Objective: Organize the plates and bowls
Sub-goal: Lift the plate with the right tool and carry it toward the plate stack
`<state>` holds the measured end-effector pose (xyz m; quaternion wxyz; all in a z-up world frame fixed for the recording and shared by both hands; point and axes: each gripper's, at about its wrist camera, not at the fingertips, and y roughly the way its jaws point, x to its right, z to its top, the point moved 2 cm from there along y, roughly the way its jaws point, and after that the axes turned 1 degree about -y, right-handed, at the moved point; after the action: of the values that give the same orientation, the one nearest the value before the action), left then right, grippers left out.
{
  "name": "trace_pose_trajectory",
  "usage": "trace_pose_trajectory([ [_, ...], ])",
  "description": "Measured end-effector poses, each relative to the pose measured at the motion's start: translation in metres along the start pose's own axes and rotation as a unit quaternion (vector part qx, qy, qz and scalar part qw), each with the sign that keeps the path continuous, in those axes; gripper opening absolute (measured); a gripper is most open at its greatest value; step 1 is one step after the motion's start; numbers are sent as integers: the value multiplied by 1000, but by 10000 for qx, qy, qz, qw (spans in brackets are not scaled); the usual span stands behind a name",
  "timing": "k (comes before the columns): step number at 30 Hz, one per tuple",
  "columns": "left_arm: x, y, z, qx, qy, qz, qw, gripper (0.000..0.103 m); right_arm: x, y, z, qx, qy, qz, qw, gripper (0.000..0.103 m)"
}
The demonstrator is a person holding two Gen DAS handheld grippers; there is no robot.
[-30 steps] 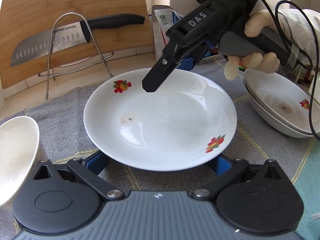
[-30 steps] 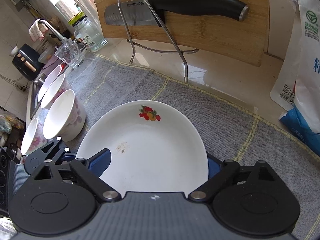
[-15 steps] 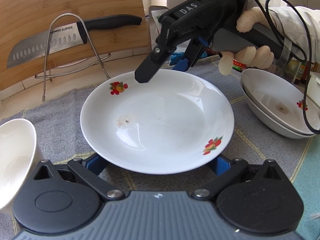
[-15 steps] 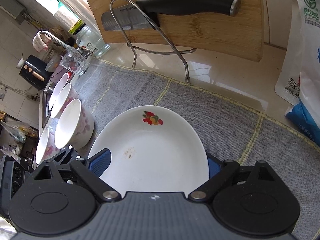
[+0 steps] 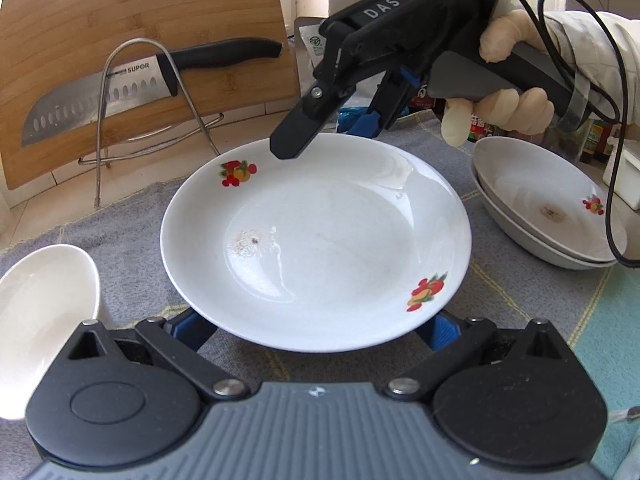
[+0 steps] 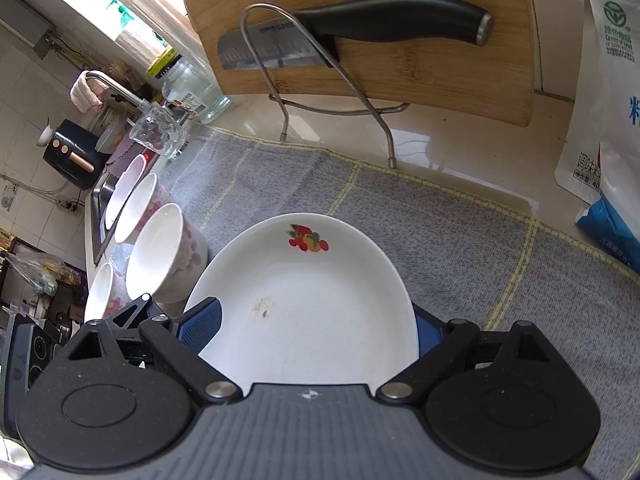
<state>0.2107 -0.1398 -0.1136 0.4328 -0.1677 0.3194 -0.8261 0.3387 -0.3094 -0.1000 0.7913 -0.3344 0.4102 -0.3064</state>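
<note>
One white plate with two fruit prints, centre of the left wrist view, flat on grey cloth; small brown stain left of its middle. Two more plates stacked at right edge, just beside but apart from the centre plate. One white bowl cut off at lower left, close to the plate rim. Four bowls in a row at left of the right wrist view, nearest one almost touching the plate; rim contact not clear.

Left gripper at bottom centre, blue pads wide apart either side of the plate's near rim, partly tucked under it, no squeeze visible: open. Right gripper at upper centre over the far rim, gloved hand on its handle; jaws spread wide, straddling the plate, holding nothing.

One knife on one wire rack against one bamboo board, upper left. Two food bags at right of the right wrist view. Open cloth between plate and rack; tight on the left by the bowls, narrow gap to the stack on the right.
</note>
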Motion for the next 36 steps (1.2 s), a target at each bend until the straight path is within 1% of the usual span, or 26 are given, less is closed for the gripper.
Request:
trace_pose_trajectory([
  [7,7,-18,2,-58,112,-82,9999,102,-16,-14,-13,105,55,5,9999,98],
  [12,15,-31,4,-75,299,-136,9994,102,-26,-27,-27,212,87,-43,9997,98],
  [20,33,-46,3,-62,507,-354,9981,102,-36,-51,-53,436,213,-172,9987,98],
  [29,57,-49,11,-25,849,-686,9940,102,-33,-83,-85,734,468,-377,9955,98],
  [36,76,-44,17,-14,1141,-988,9885,102,-24,-107,-113,982,746,-604,9905,98],
])
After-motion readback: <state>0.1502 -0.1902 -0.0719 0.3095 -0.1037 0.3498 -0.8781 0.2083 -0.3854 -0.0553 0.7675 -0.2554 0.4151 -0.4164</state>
